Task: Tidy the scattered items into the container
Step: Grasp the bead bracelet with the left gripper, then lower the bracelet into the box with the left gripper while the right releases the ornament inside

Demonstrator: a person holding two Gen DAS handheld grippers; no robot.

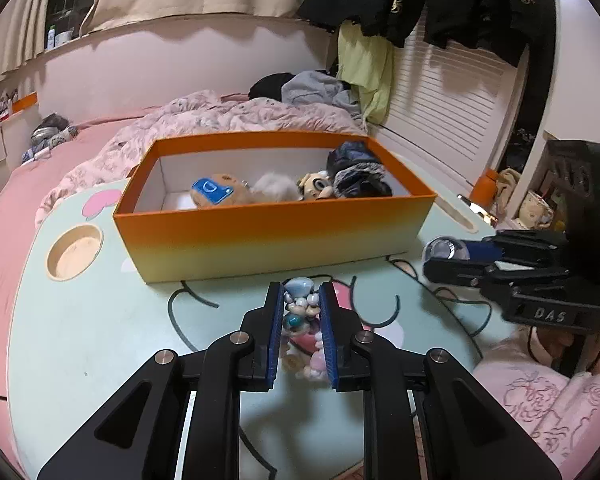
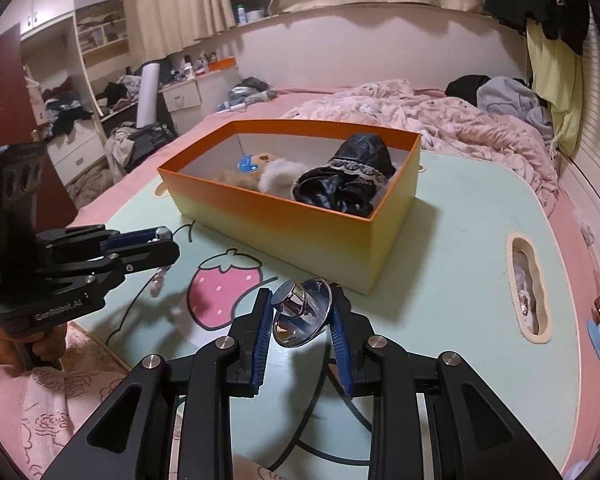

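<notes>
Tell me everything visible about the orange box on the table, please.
The orange box is an open rectangular carton, lidless, with outer walls fading from orange at the rim to yellow at the base and a white inside. It stands flat on the pale green table. Inside lie a brown plush toy, white fluff and a dark lace-trimmed garment. Neither tool touches it.

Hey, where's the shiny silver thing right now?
The silver piece is clamped in the right gripper, above the mint table just in front of the orange box, right of the strawberry print.
</notes>
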